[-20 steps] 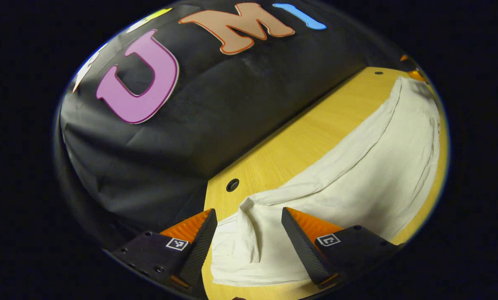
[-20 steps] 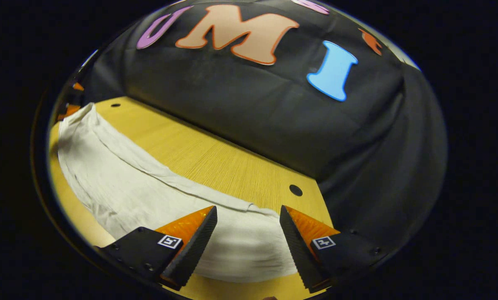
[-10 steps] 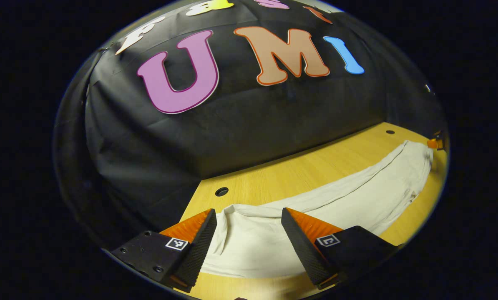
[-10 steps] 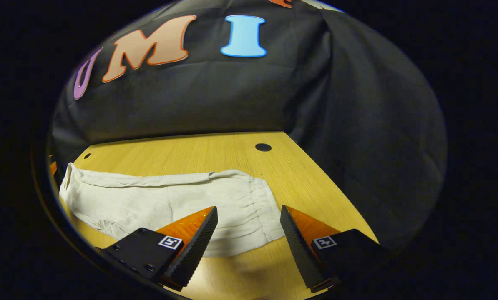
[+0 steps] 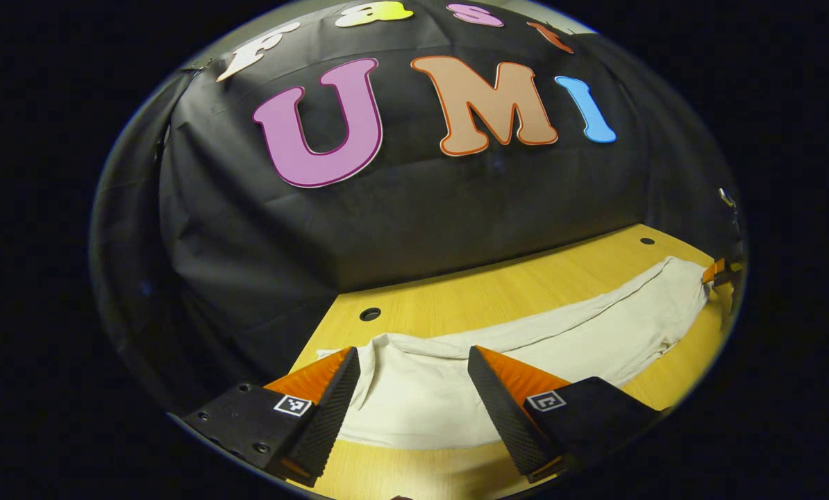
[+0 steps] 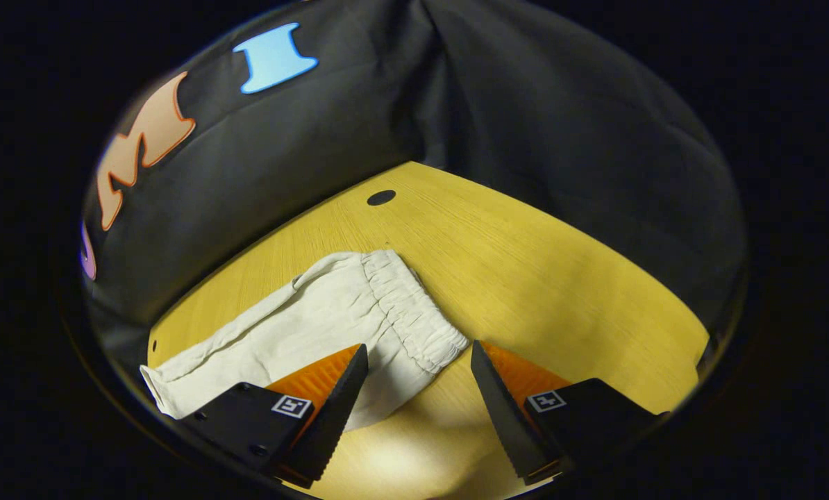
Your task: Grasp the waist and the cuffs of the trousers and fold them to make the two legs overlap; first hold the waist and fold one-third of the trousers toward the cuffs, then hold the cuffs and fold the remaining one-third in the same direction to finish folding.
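Cream trousers lie flat and long on the yellow table, the legs one over the other. In the left gripper view my left gripper hovers open over the cuff end, fingers either side of the cloth and nothing pinched. A bit of the other gripper shows at the trousers' far end. In the right gripper view the trousers run off to the lower left. Their gathered elastic waistband lies just ahead of my open right gripper, its near corner between the fingers.
The black cloth wall closes the table's far side in both views. A round hole sits in the tabletop near the cuff end, another hole beyond the waist. Bare table spreads to the right of the waistband.
Both grippers have drawn back from the cloth and stayed open. The left view levelled out over the cuffs. The right gripper swung round until the waistband came in front of it.
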Demonstrator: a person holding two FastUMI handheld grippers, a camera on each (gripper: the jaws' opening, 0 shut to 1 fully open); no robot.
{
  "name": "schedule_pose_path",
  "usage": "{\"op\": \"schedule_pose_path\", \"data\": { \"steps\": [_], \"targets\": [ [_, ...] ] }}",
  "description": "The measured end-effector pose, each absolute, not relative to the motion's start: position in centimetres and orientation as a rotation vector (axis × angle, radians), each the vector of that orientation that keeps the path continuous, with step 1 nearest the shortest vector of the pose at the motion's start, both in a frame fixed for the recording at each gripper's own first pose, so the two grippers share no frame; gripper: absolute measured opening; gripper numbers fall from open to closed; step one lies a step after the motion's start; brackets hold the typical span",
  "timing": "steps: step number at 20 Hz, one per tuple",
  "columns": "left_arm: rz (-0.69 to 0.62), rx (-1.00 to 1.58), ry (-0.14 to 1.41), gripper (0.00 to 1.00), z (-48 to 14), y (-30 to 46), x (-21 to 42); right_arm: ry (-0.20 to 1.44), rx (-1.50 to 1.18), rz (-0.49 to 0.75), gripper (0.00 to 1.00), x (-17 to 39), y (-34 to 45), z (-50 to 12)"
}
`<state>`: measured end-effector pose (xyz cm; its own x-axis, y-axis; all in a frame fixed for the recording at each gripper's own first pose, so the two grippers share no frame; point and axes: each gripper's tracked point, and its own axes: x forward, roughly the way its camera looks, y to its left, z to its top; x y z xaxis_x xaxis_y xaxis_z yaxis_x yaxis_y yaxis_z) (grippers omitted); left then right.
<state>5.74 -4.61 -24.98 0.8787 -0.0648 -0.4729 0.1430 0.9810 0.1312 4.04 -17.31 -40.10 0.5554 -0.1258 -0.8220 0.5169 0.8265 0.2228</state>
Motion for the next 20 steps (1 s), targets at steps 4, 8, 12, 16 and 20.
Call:
{"op": "schedule_pose_path", "data": {
  "steps": [4,8,12,16,20],
  "targets": [
    [-0.098,0.172,0.494,0.96,-25.2,-4.5,4.9,0.905,0.532,-0.443,0.96,4.7,-17.6,-40.7],
    [-0.076,0.169,0.505,0.96,-25.3,-4.4,3.7,0.936,0.523,-0.431,0.63,4.6,-18.2,-41.5],
    [-0.007,0.141,0.51,0.96,-24.9,-3.2,1.6,0.939,0.506,-0.349,0.17,5.3,-17.6,-40.6],
    [0.037,0.097,0.492,0.96,-23.9,-1.7,0.4,0.868,0.49,-0.286,0.11,6.8,-16.8,-37.2],
    [0.044,0.104,0.483,0.96,-23.4,0.6,0.6,0.796,0.485,-0.24,0.16,8.3,-15.1,-33.0]
  ]
}}
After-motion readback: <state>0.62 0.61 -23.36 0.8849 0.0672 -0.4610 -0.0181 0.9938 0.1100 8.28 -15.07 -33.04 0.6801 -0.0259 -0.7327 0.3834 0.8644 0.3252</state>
